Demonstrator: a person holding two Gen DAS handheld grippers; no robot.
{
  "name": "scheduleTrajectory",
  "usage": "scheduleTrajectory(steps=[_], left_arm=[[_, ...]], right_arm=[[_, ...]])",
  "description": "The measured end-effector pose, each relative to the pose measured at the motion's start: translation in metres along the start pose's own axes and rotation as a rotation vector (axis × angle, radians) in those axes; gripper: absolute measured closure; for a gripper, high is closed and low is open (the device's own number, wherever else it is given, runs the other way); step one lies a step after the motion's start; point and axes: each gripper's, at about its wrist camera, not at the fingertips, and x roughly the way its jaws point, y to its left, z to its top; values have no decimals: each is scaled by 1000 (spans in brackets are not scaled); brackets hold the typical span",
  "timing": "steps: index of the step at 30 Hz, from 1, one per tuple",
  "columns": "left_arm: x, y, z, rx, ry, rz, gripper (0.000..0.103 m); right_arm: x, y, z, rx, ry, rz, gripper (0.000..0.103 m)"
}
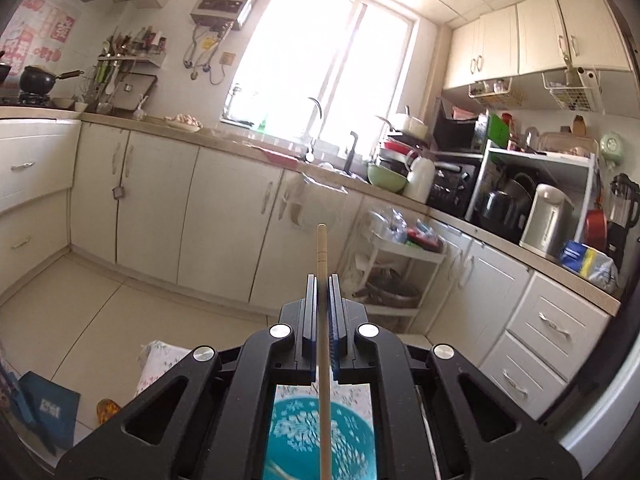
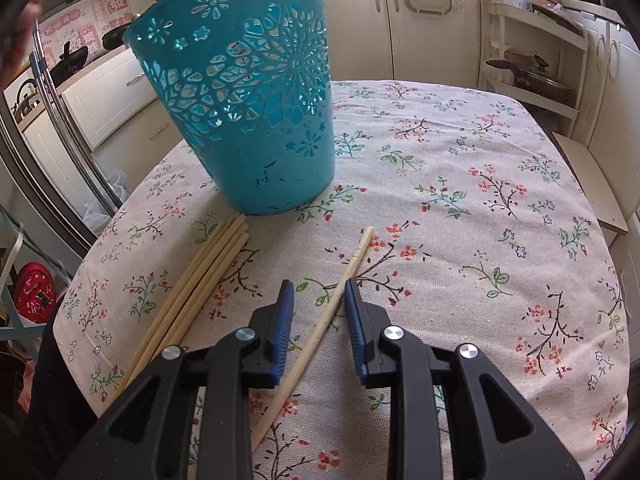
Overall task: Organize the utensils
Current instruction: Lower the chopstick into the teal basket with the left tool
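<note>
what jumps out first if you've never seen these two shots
The teal cut-out basket stands big at the far left of the flowered tablecloth. In front of it lies a bundle of chopsticks, and one loose chopstick lies between the open right gripper. The left gripper is shut on a single chopstick, raised against the bright kitchen window.

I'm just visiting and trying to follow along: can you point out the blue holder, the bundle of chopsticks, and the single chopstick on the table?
teal cut-out basket [image 2: 256, 128]: right wrist view, on its patterned side wall.
bundle of chopsticks [image 2: 200, 276]: right wrist view, mid-length of the bundle.
single chopstick [image 2: 352, 260]: right wrist view, on its upper shaft, beyond the tongs.
</note>
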Motion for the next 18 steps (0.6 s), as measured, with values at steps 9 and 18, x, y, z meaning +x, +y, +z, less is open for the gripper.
scheduleTrajectory(steps=[9, 18], left_arm=[[48, 13, -36, 14, 48, 57, 98], [46, 14, -72, 71, 149, 86, 98]], right_arm=[[2, -7, 2, 34, 0, 35, 76], [1, -7, 1, 35, -1, 36, 76]])
